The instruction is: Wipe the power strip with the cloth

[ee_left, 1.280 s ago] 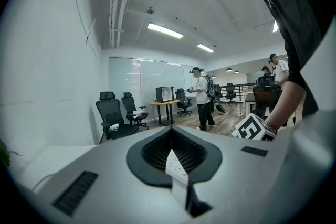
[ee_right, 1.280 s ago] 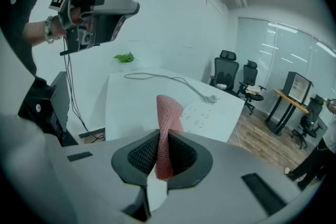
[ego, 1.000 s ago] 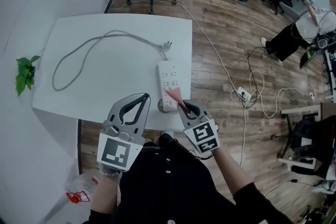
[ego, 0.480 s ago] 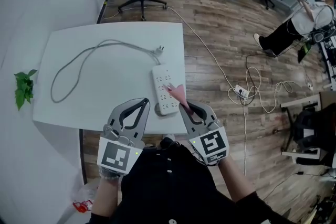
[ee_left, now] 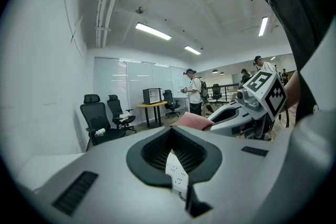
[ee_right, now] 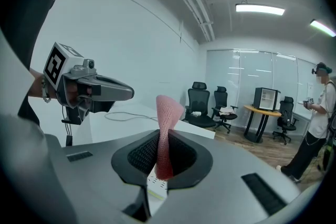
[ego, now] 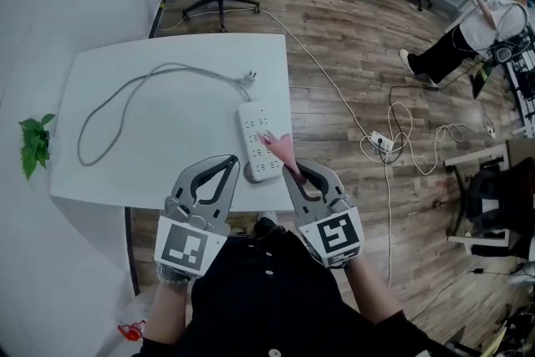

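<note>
Head view: the white rectangular plastic power strip (ego: 261, 138) is lying beside the white bench's (ego: 167, 138) 3 o'clock edge, its long axis running 12 to 6. Open bench and a looped grey cable (ego: 244, 77) are lying toward 9 o'clock. The right tool (ego: 290, 171) is pinching the pink textured cloth (ego: 282, 148) over the strip's near half.

Left gripper view: the left tool (ee_left: 185, 199) is closed on nothing.

Right gripper view: the cloth is standing upright between clamped jaws.

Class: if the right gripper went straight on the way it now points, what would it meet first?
Probably the white oblong power strip on the white table; the pink cloth in the right gripper overlaps it in the head view, though height is unclear.
</note>
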Motion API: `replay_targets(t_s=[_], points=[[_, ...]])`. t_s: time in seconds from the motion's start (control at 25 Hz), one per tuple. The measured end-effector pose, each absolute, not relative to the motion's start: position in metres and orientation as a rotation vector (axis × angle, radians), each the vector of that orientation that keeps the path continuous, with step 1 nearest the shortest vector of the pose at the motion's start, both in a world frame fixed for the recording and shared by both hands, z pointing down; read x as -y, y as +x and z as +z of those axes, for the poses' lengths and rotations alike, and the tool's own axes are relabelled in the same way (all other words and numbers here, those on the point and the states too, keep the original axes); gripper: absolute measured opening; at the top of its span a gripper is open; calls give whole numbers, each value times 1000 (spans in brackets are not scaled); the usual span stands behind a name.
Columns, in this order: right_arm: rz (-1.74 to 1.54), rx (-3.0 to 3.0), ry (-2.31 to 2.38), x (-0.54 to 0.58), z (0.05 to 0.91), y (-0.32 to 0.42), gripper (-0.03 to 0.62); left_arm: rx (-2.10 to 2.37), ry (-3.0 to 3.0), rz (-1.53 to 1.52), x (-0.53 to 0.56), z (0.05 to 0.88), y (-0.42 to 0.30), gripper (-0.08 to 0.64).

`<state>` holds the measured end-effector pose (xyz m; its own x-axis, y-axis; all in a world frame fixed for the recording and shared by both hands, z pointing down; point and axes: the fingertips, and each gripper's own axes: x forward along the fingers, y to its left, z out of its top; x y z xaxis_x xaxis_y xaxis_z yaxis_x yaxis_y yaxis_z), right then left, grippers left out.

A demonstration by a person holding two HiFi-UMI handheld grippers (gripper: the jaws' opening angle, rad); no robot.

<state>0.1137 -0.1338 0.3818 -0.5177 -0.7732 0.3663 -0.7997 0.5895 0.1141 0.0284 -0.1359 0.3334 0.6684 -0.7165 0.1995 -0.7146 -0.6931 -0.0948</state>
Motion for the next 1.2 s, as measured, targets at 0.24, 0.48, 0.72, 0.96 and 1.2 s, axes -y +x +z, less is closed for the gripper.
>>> replay_targets(t_s=[0.24, 0.48, 0.72, 0.96, 1.2], points=[[115, 2422, 1279, 128, 384, 116, 57, -1198, -2878, -346, 131, 337, 33, 11], [115, 2421, 1294, 124, 386, 119, 57, -1179, -2880, -349, 129, 338, 37, 11], [118, 2418, 1289, 123, 384, 117, 57, -1171, -2886, -350, 127, 337, 38, 11], [94, 2439, 1280, 124, 383, 117, 57, -1171, -2879, -352, 128, 335, 39, 11], [88, 2438, 1269, 124, 383, 116, 57, -1177, -2877, -334, 129, 333, 40, 11]])
